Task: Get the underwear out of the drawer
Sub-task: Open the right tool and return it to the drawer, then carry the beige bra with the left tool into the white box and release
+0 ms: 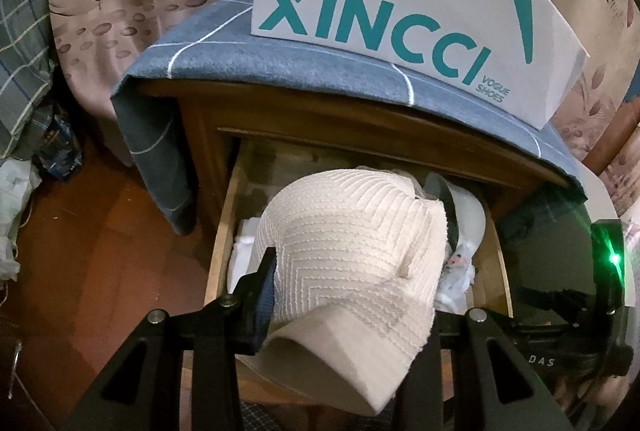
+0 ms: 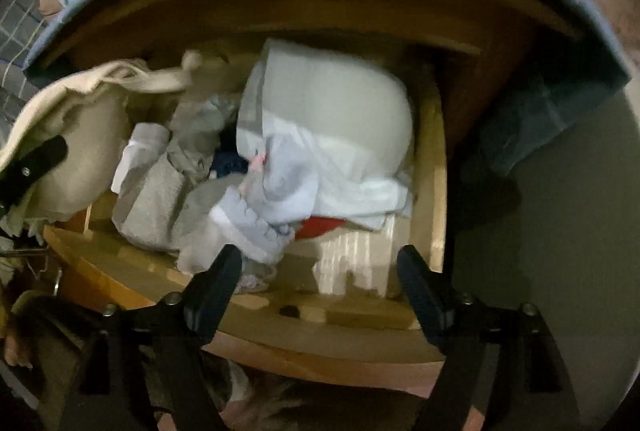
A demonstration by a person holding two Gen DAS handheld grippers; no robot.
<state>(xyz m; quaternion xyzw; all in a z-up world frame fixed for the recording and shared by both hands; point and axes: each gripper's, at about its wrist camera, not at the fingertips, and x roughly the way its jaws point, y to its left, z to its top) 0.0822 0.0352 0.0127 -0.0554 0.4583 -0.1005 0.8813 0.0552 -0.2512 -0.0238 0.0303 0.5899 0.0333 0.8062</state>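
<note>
Item one, the brown wooden bedside cabinet (image 1: 200, 119), its top draped in a grey-blue checked cloth (image 1: 280, 59) and carrying a white cardboard shoe box with teal lettering (image 1: 400, 11). Item two, the cabinet's pale wooden drawer (image 2: 434, 167), pulled open toward me and crowded with folded and crumpled fabric. Item three, the cream ribbed knit undergarment (image 1: 352, 255), a cup-shaped piece with chevron stitching: my left hand-held gripper (image 1: 344, 315) is clamped on its lower edge, the blue-padded left finger (image 1: 266, 295) pressing its side while the far finger sits hidden behind the cloth. It is raised above the other contents and hangs over the drawer's front, so I judge it lifted but not yet carried clear. Item four, a pale grey-white folded garment (image 2: 336, 111) lying along the right side of the drawer, over a heap of white and light blue pieces (image 2: 272, 191), with a scrap of red (image 2: 320, 225) and something dark blue (image 2: 230, 163) showing beneath. Item five, my right hand-held gripper (image 2: 320, 279), fingers spread wide and holding nothing, poised at the drawer's front lip near the light blue pieces. Status: one piece in hand, the remainder untouched inside; which of those count as underwear I cannot tell, since the right view is blurred.
</note>
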